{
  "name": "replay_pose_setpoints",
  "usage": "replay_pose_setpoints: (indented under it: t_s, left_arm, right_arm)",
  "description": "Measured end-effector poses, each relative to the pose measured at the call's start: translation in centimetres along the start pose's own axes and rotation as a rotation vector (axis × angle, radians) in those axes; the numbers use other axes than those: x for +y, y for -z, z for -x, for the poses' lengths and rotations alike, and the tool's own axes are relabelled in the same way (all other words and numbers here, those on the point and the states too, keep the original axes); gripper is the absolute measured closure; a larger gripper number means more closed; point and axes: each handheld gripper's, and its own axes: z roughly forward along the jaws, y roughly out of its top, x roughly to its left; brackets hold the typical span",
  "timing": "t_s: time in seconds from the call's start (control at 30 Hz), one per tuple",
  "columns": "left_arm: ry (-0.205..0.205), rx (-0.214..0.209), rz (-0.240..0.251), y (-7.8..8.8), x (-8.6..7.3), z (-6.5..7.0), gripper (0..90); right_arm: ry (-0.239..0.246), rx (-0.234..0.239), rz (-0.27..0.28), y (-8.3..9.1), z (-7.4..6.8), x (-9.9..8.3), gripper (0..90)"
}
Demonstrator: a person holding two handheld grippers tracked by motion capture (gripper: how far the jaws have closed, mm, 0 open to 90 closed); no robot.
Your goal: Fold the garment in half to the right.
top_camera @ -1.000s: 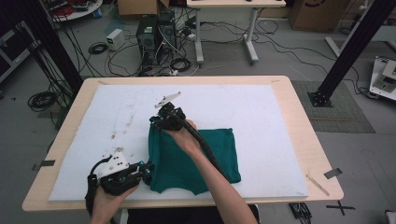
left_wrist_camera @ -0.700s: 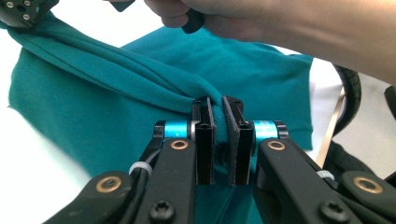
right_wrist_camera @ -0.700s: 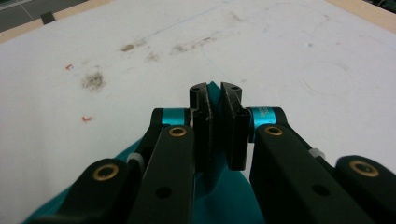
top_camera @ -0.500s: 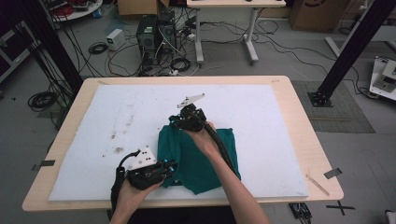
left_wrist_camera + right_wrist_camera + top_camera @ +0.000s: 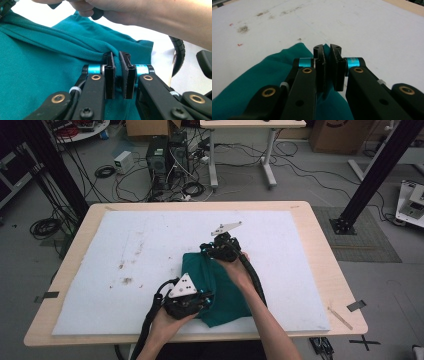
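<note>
Left gripper point(image 5: 117, 72) pinched shut on a fold of the teal cloth point(image 5: 220, 287), fabric bunched between the pads and a ridge running away toward the far edge. Right gripper point(image 5: 327, 68) likewise clamped on the cloth's edge, a sliver of teal caught between its closed jaws. Seen from above, left gripper point(image 5: 186, 301) at the near edge of the garment, right gripper point(image 5: 221, 247) at the far edge, both at its left side; cloth lying crumpled on the white mat point(image 5: 300, 250), near the front middle of the wooden table point(image 5: 325, 227). Step in hand, by judgement: a fold, one side of the cloth lifted and carried across over the rest. Next move probably calls for both grips kept tight, level travel in step, edges matched to the opposite side, then lowering and release without dragging the layer beneath.
</note>
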Motion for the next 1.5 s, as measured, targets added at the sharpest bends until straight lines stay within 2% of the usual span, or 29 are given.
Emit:
replay_pose_setpoints:
  t_s: [0.13,0.43,0.83,1.07,1.3,1.5]
  left_arm:
    - [0.012,-0.011,0.000,-1.4,0.7,0.5,83.6]
    - [0.001,-0.014,-0.044,-4.5,1.7,1.7,83.5]
    - [0.008,-0.033,-0.072,-7.0,2.3,2.7,83.6]
    - [-0.013,-0.044,-0.095,-8.2,2.7,3.1,83.5]
    - [-0.006,-0.041,-0.121,-9.8,2.8,3.5,83.5]
    - [-0.001,-0.043,-0.147,-10.9,2.7,3.6,83.5]
  right_arm:
    - [-0.016,-0.018,0.005,1.0,0.9,-0.8,84.9]
    - [-0.034,-0.056,-0.018,2.5,2.7,-2.4,84.9]
    - [-0.053,-0.093,-0.043,3.7,4.1,-4.4,84.9]
    - [-0.067,-0.108,-0.042,4.4,4.9,-5.4,84.8]
    - [-0.103,-0.119,-0.051,4.6,5.8,-6.5,84.8]
    - [-0.096,-0.144,-0.063,4.6,5.9,-6.8,84.5]
